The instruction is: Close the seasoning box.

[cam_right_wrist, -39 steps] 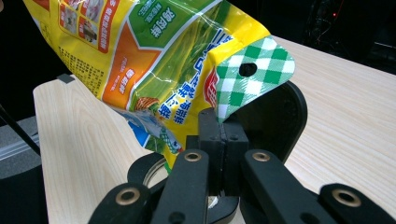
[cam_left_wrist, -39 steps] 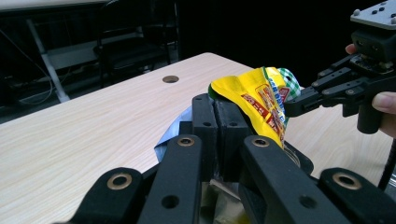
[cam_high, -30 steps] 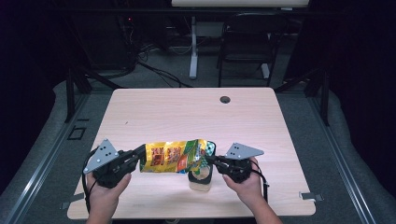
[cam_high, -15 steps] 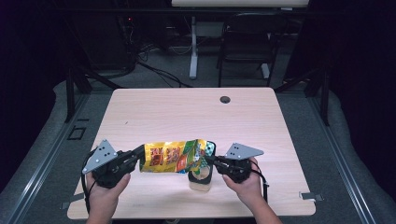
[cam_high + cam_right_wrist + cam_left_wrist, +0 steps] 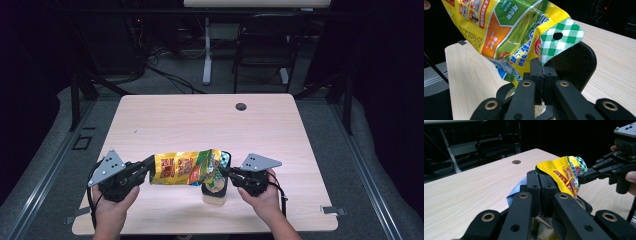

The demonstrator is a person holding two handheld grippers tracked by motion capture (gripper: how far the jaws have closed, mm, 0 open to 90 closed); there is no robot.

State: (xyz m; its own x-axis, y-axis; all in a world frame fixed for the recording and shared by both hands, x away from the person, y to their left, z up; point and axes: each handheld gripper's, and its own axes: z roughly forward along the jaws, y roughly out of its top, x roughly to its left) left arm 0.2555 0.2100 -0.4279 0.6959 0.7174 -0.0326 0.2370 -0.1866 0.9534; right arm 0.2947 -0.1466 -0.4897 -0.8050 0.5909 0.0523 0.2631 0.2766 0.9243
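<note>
High view: light wood desk (image 5: 165,125), grommet hole (image 5: 241,106) near far edge, dark room behind with a chair (image 5: 260,50), a white desk leg (image 5: 206,50) and cables on grey floor. Yellow snack bag (image 5: 187,167) held level above the near edge, over a black container (image 5: 215,187) standing on the desk. Left gripper (image 5: 148,165) pinches the bag's left end, right gripper (image 5: 226,171) its right end.

Left gripper view: jaws closed tight on the bag (image 5: 564,173); right gripper (image 5: 584,178) clamps the far end; bare woodgrain, hole (image 5: 516,161).

Right gripper view: jaws closed on the bag's (image 5: 519,32) green-checked seal, container rim (image 5: 584,62) just behind.
</note>
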